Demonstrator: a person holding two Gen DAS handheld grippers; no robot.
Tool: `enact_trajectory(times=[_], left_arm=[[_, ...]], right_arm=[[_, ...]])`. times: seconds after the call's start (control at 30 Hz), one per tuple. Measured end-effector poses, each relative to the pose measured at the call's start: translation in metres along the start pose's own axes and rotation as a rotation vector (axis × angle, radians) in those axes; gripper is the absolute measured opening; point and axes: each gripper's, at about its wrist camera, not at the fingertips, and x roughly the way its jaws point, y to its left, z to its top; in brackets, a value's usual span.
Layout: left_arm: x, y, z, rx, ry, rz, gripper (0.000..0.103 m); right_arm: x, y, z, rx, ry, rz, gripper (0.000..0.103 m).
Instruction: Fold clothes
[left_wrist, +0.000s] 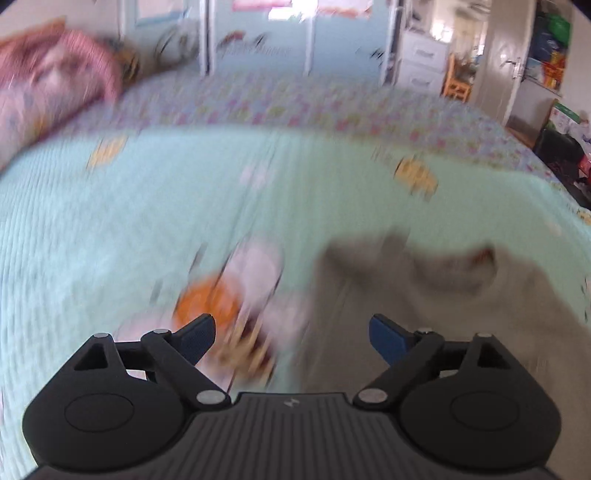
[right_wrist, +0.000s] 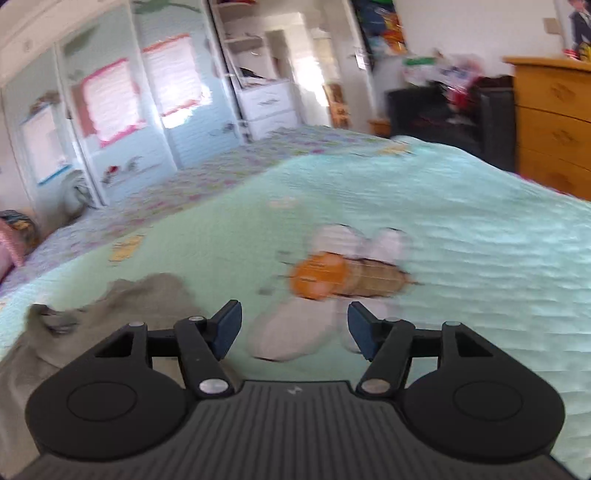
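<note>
On bed quilt (left_wrist: 184, 206) lies grey garment (left_wrist: 461, 302); left gripper (left_wrist: 291, 338) wide, empty; right gripper (right_wrist: 294, 328) apart, empty.

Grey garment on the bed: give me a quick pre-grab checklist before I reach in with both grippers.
1. Left gripper open and empty: ok.
2. Right gripper open and empty: ok.
3. Grey garment in view of both cameras: ok.
4. Garment lies flat: not ok, bunched.
5. Which edge or sleeve to grab: cannot tell, frames blurred.
6. Green quilt around garment free of other clothes: ok in what shows.
</note>
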Motion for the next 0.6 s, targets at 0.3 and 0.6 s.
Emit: enact_trajectory(times=[0.3,0.6], left_arm=[[-0.041,0.079,-0.103,-0.230,0.000,-0.034,0.093],[-0.026,0.083,-0.087,-0.305,-0.037,-0.099,0.093]], right_arm=[[-0.035,0.047,-0.012,0.075,0.021,0.216,0.067],[-0.015,0.217,-0.056,0.134,0.301,0.700,0.074]])
